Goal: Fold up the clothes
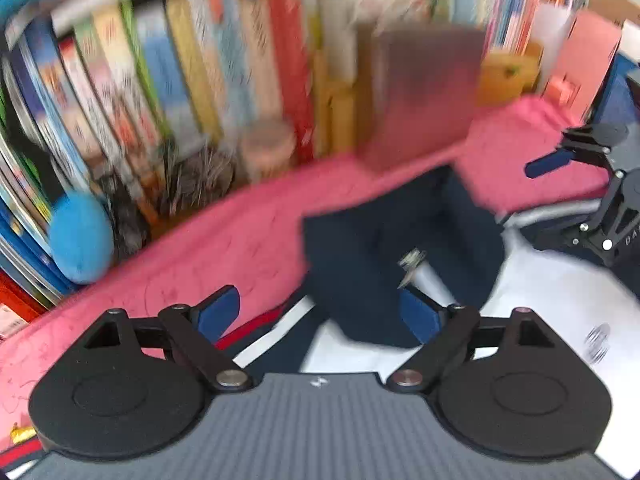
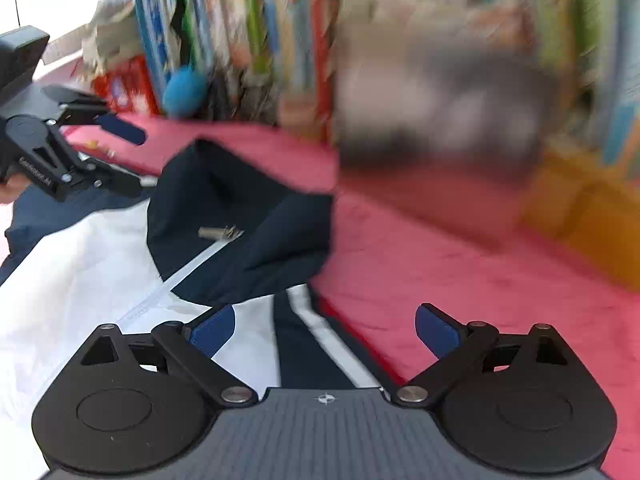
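Observation:
A navy and white zip jacket lies on a pink cloth-covered surface. Its navy collar and metal zipper pull face me in the left wrist view. My left gripper is open and empty just above the collar's near edge. In the right wrist view the jacket spreads left, with its collar ahead. My right gripper is open and empty over the striped shoulder edge. Each gripper shows in the other's view: the right gripper and the left gripper. Both frames are motion-blurred.
A row of upright books lines the back of the surface. A blue plush ball sits by the books, also in the right wrist view. A blurred dark box and yellow boxes stand behind the jacket.

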`<state>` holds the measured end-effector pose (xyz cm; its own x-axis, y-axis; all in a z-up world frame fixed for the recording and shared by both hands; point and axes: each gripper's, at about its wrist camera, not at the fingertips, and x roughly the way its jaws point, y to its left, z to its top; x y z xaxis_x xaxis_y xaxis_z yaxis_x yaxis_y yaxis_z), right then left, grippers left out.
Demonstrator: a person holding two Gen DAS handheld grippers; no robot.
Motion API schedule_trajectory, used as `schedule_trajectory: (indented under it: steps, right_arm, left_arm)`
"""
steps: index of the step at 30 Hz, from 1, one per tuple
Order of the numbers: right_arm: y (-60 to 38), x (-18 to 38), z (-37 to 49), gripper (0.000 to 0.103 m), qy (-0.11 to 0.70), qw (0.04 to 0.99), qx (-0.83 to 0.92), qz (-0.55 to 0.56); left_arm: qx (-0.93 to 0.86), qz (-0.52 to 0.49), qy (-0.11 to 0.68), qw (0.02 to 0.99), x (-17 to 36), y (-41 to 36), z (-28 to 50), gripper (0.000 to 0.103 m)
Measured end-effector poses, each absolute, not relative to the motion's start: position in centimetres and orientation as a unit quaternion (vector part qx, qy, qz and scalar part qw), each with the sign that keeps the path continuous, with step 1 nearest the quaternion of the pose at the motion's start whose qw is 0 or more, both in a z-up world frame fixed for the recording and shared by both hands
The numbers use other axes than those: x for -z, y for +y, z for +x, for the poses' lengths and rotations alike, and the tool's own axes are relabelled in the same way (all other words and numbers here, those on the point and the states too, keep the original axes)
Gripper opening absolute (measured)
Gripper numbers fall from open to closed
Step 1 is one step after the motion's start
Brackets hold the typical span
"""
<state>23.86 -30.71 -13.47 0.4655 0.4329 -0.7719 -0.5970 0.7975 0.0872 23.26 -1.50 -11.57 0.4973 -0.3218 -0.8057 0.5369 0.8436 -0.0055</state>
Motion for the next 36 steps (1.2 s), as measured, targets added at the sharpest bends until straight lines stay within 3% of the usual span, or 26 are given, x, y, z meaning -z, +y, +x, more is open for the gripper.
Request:
schedule_trajectory:
  steps: [3, 7, 9, 11, 14, 16, 19, 26, 30, 33, 36]
  right_arm:
    - [-29.6, 15.1, 23.9, 0.092, 0.442, 0.836, -0.315, -0.083]
    - [-28.9, 14.8, 23.6, 0.04, 0.422, 0.848, -0.307, -0.093]
    - [-27.9, 14.8, 23.9, 0.03, 0.427, 0.844, -0.311, -0.098]
    - [-27.0, 14.6, 23.4, 0.025, 0.419, 0.847, -0.304, -0.12]
    - [-25.9, 14.2, 22.9, 0.018, 0.409, 0.857, -0.288, -0.124]
    - [-25.2, 13.9, 22.9, 0.016, 0.401, 0.864, -0.278, -0.123]
    - [-23.5, 13.5, 23.7, 0.014, 0.387, 0.871, -0.273, -0.128]
    - [-19.5, 13.7, 27.9, 0.015, 0.361, 0.885, -0.275, -0.104]
    - [-18.8, 15.3, 30.0, 0.033, 0.395, 0.88, -0.253, -0.077]
    - [-19.8, 13.5, 28.9, 0.067, 0.384, 0.891, -0.227, -0.082]
    - [-21.0, 12.0, 27.8, 0.07, 0.381, 0.893, -0.207, -0.124]
  left_arm:
    - [0.273, 0.112, 0.451, 0.842, 14.0, -0.6, 24.6, 0.085]
    - [0.286, 0.112, 0.44, 0.844, 16.2, -0.4, 25.3, 0.088]
    - [0.289, 0.105, 0.428, 0.85, 16.6, -0.3, 25.1, 0.087]
    - [0.284, 0.104, 0.415, 0.858, 16.7, -0.4, 24.6, 0.075]
    - [0.265, 0.083, 0.41, 0.869, 16.2, -0.2, 23.9, 0.036]
    - [0.245, 0.08, 0.408, 0.876, 15.9, -0.2, 23.4, 0.024]
    - [0.205, 0.09, 0.398, 0.89, 15.2, 0.1, 22.9, 0.015]
    - [0.115, 0.072, 0.395, 0.909, 14.9, 3.1, 25.6, 0.016]
    - [0.091, 0.058, 0.398, 0.911, 15.8, 3.7, 25.4, 0.027]
    - [0.066, 0.054, 0.388, 0.918, 14.3, 4.2, 24.5, 0.04]
    - [0.036, 0.067, 0.374, 0.924, 12.7, 4.5, 23.6, 0.04]
